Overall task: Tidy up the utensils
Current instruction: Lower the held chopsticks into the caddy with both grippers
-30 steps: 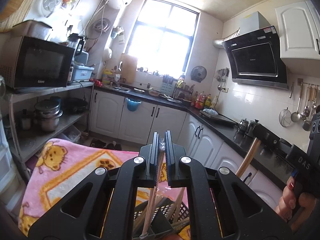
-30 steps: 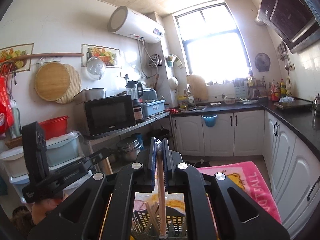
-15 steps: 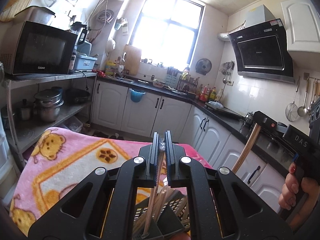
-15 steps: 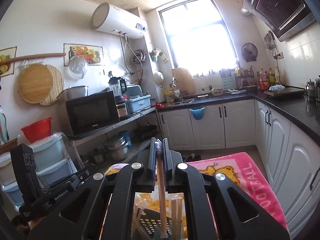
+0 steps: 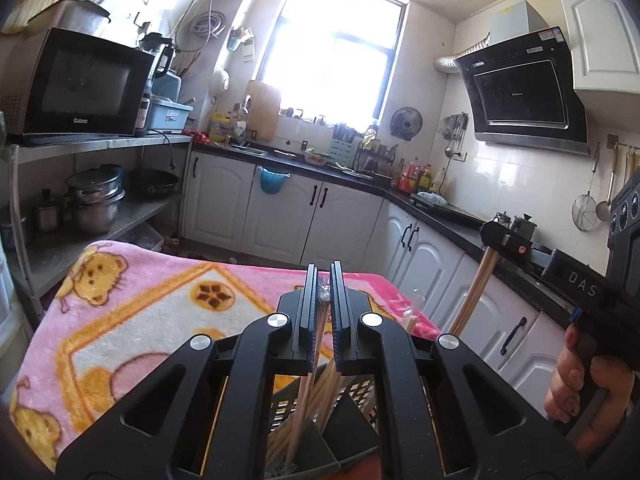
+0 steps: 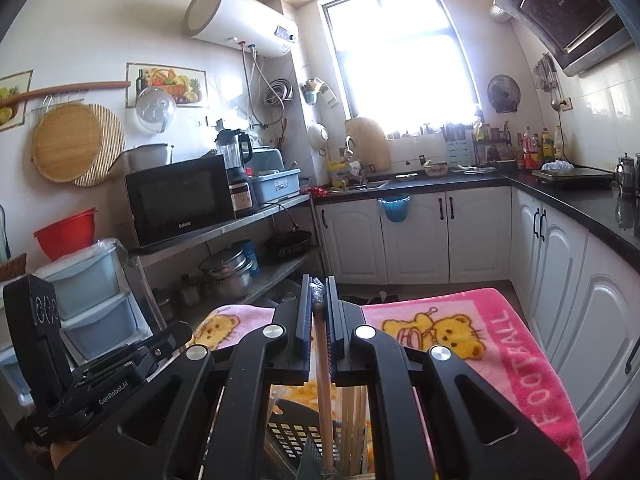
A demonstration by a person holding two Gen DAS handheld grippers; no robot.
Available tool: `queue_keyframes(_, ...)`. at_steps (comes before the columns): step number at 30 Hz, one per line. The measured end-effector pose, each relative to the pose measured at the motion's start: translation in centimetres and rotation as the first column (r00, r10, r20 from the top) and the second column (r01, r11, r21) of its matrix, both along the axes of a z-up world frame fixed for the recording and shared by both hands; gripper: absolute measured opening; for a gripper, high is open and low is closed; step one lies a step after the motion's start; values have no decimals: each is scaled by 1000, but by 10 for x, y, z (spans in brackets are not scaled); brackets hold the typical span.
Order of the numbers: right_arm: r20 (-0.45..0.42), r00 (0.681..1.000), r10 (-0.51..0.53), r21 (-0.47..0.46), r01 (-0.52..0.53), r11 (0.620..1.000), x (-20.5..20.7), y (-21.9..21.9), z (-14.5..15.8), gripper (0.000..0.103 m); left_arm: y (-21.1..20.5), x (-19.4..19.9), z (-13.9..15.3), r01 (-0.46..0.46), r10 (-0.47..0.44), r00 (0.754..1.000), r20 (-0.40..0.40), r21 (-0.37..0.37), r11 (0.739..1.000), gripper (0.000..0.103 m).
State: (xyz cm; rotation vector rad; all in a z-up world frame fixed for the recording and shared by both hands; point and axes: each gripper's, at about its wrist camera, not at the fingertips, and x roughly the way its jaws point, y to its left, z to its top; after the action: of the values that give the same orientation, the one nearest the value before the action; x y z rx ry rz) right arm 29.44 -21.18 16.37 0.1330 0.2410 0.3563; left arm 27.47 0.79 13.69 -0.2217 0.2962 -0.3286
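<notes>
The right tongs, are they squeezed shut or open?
Shut. The right tongs pinch a wooden chopstick that hangs down into the black basket.

There are two grippers, the left gripper point(image 5: 323, 312) and the right gripper point(image 6: 319, 316), at 6 o'clock. Each one holds one wooden stick point(image 5: 308, 392). One black basket point(image 6: 292, 432) sits on one pink blanket point(image 6: 480, 340). One microwave point(image 6: 180, 200) is at 9 o'clock.
</notes>
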Motion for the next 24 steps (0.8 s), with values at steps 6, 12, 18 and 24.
queue_keyframes(6,-8,1000,11,-11,-11,1000,1,3,-9,6,-1,1,-8,8,-8,1000,-7,13,1000,3)
queue_keyframes(12,-38,999,8,-7,-8,1000,5,4,-22,6,2,-2,-19,14,-15,1000,-21,-17,1000,3)
queue_keyframes(18,-39,999,5,28,-3,1000,6,3,-33,7,1,-2,-28,16,-17,999,-38,-21,1000,3)
queue_keyframes(24,-65,998,4,20,-3,1000,6,5,-44,7,0,-4,-35,19,-20,998,-60,-17,1000,4)
